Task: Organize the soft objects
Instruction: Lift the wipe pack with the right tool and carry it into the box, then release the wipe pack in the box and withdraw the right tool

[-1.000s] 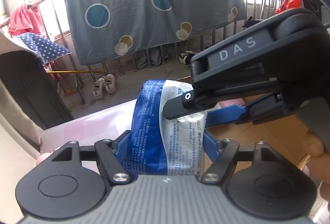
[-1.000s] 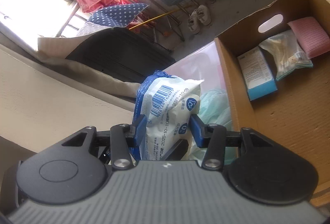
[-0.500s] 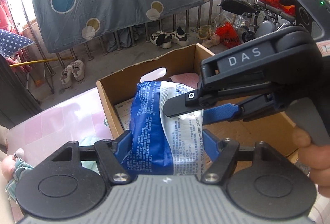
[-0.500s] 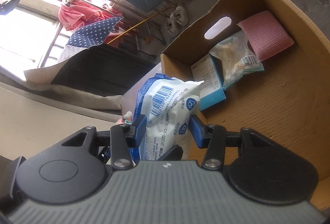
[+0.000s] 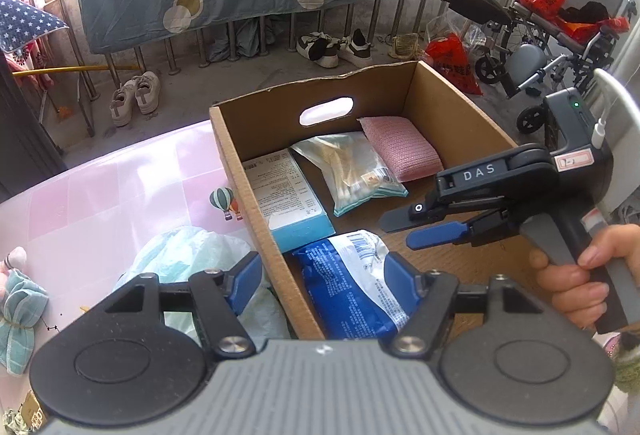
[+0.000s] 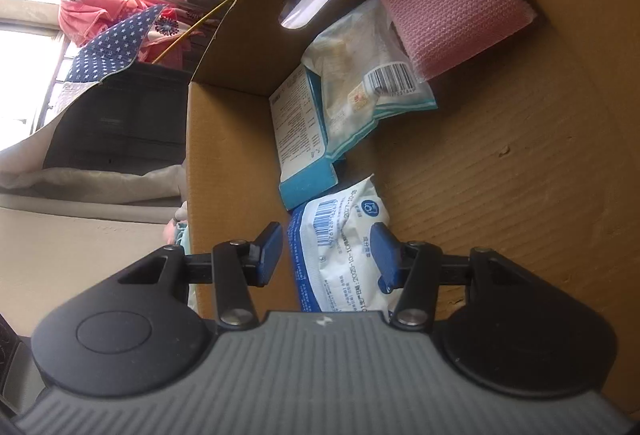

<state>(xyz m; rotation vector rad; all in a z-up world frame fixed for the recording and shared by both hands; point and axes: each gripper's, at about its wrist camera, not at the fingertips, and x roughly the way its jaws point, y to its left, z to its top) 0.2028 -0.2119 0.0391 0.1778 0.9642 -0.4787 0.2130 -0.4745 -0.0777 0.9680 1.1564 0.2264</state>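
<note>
The blue and white wipes pack (image 5: 348,287) (image 6: 340,235) lies on the floor of the cardboard box (image 5: 256,175) (image 6: 216,155), at its near left corner. My left gripper (image 5: 322,279) hangs over it, jaws closing. One finger is outside the box wall, the other at the pack's right edge, so nothing is pressed. My right gripper (image 6: 328,257) (image 5: 396,231) is just above the pack. Its jaws are opening, and a gap shows at the left pad.
Further in the box lie a white and blue carton (image 5: 288,195), a bag of cotton swabs (image 5: 348,171) and a pink sponge (image 5: 400,147). Left of the box, a pale green bag (image 5: 188,255) and a teal cloth doll (image 5: 20,311) rest on the pink tablecloth (image 5: 100,195).
Both grippers came down into the box with the pack held between them. The pack now rests on the box floor, and both sets of jaws have come off it.
</note>
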